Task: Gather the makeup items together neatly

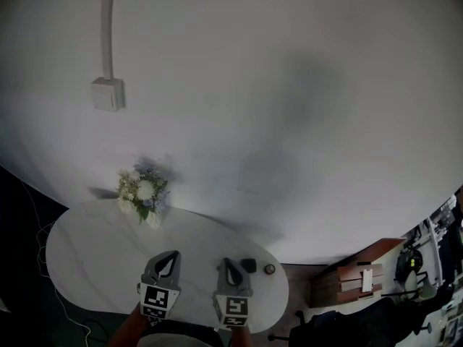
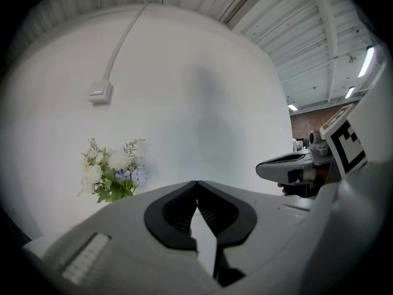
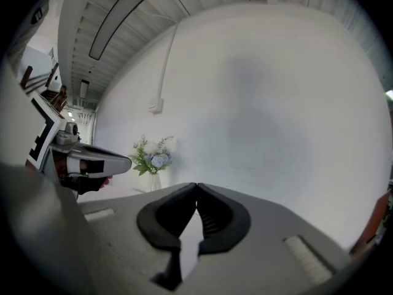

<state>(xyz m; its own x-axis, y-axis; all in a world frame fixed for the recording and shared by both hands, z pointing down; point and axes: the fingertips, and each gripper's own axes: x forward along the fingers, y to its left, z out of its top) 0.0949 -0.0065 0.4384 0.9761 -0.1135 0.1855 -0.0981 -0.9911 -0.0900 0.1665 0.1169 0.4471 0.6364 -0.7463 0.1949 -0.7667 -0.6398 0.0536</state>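
White wall [image 1: 289,85] fills most of the head view, with a pale conduit [image 1: 108,20] running down to a switch box [image 1: 107,94]. Below it stands an oval white table [image 1: 79,259], and a bouquet [image 1: 142,191] of white and blue flowers sits at its far edge. Both grippers are held side by side over the near edge, pointing toward the wall. The left gripper [image 1: 173,254] has its jaws pressed together with nothing between them, and so does the right gripper [image 1: 223,261]. A small dark item [image 1: 248,264] lies on the table just beside the right gripper's tip, on its right. A small round item [image 1: 269,269] lies just beyond it, nearer the table's right edge. Both are too small to identify, though they may be makeup pots. A wooden cabinet [image 1: 358,277] stands off the table's right end.
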